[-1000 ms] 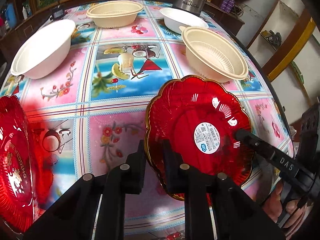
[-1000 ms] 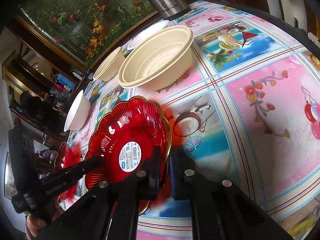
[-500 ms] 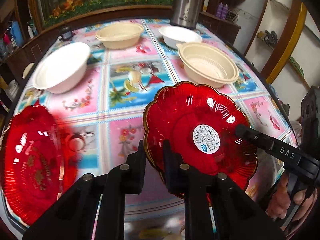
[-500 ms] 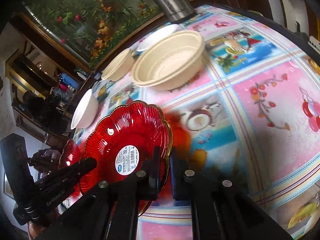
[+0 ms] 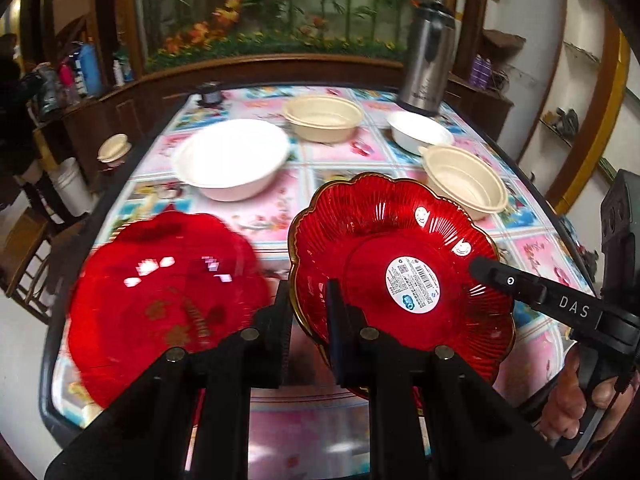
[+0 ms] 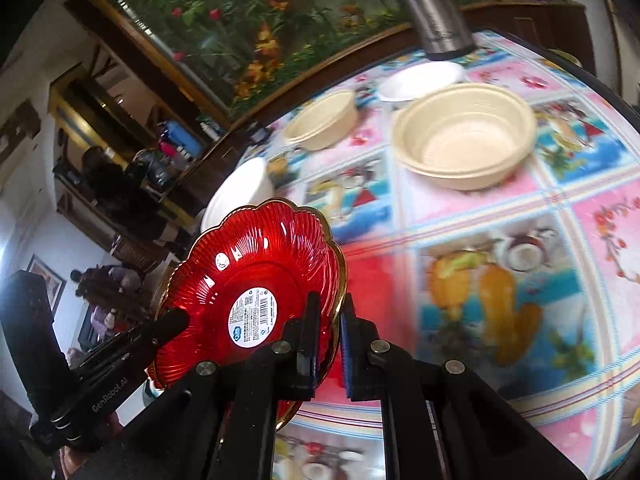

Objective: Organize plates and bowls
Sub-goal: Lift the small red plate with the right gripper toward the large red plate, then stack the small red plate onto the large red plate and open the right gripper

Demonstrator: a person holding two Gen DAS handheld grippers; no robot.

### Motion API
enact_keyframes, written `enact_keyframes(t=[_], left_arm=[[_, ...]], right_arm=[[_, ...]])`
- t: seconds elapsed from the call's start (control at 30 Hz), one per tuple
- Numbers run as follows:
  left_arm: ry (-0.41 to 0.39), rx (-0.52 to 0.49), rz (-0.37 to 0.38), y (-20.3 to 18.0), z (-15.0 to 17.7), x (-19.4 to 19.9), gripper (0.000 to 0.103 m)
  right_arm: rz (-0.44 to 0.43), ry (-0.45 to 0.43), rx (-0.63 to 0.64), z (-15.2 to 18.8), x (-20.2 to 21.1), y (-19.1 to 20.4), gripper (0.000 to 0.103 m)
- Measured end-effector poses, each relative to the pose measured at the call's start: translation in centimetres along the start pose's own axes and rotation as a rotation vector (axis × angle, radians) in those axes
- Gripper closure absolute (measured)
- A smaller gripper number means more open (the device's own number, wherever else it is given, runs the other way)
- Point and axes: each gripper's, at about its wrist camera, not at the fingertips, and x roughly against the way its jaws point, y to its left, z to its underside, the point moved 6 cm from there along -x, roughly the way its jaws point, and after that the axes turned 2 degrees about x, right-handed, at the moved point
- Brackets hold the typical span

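A red scalloped plate [image 5: 400, 264] with a gold rim and a white label is held in the air above the table by both grippers. My left gripper [image 5: 306, 320] is shut on its left rim. My right gripper [image 6: 330, 340] is shut on its right rim [image 6: 256, 280]. A second red plate [image 5: 160, 296] lies on the table's near left corner, left of the held plate. Two white bowls [image 5: 232, 160] [image 5: 420, 132] and two cream bowls [image 5: 324, 116] [image 5: 464, 180] stand further back.
A steel kettle [image 5: 426, 68] stands at the table's far right corner. A small dark object [image 5: 210, 94] sits at the far left edge. The table's left edge [image 5: 80, 248] drops to a chair and floor. A wooden ledge with plants runs behind.
Both grippers have lifted the held red plate up off the table and carried it left, toward the second red plate, which now lies close beside it.
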Motion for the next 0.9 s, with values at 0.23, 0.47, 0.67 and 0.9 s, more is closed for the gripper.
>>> enact_keyframes(t=[0.23, 0.47, 0.67, 0.9], left_arm=[[-0.031, 0.055, -0.054, 3.6, 0.2, 1.0, 0.089], [-0.044, 0.100, -0.092, 6.8, 0.8, 1.6, 0.089], [-0.056, 0.133, -0.116, 8.9, 1.2, 2.3, 0.089], [-0.075, 0.167, -0.143, 11.0, 1.7, 3.1, 0.089]], right_arm=[[-0.030, 0.033, 0.045, 0.4, -2.0, 3.9, 0.094], [-0.043, 0.056, 0.091, 0.9, -3.4, 7.2, 0.094], [-0.048, 0.072, 0.128, 1.1, -4.3, 9.5, 0.094], [-0.062, 0.081, 0.169, 1.4, -5.1, 11.8, 0.094]])
